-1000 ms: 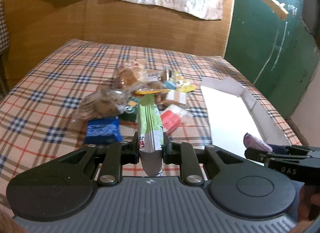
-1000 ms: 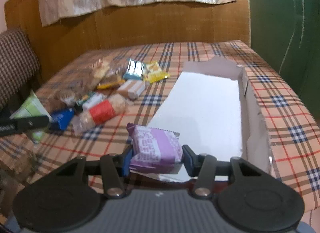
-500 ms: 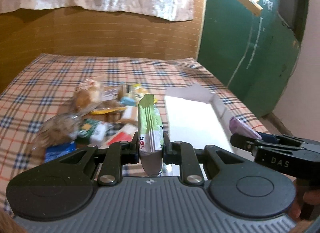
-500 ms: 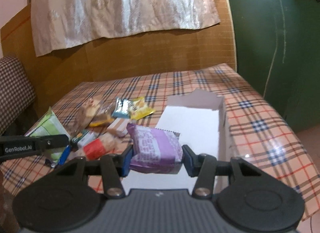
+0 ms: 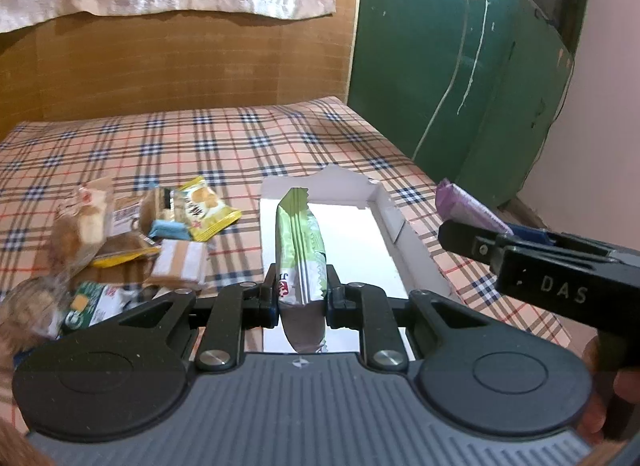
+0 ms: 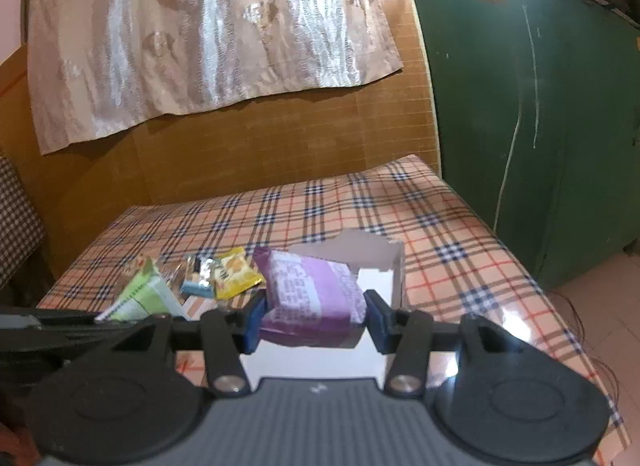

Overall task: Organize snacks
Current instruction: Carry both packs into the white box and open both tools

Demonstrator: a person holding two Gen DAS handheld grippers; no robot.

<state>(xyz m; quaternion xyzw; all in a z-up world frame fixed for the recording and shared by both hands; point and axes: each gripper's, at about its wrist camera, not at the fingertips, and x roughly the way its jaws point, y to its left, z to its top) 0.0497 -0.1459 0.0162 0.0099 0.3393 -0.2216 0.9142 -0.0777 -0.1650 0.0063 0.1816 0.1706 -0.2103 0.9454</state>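
Note:
My left gripper (image 5: 302,300) is shut on a green snack packet (image 5: 300,250) and holds it above the near end of the open white cardboard box (image 5: 384,205). My right gripper (image 6: 312,322) is shut on a purple snack packet (image 6: 312,290), raised over the same box (image 6: 396,274). The right gripper and its purple packet (image 5: 464,205) show at the right of the left wrist view. The green packet (image 6: 140,298) shows at the left of the right wrist view. A pile of loose snacks (image 5: 132,234) lies left of the box.
The checked tablecloth (image 5: 240,145) covers the table. The pile holds a yellow packet (image 5: 204,209), a tan bar (image 5: 178,266) and clear bags of biscuits (image 5: 80,234). A brown wall and a green door (image 5: 460,65) stand behind. The table's right edge drops to the floor (image 6: 600,306).
Both grippers have risen and tipped up, still holding their packets. The left gripper has swung right from over the snack pile to over the box.

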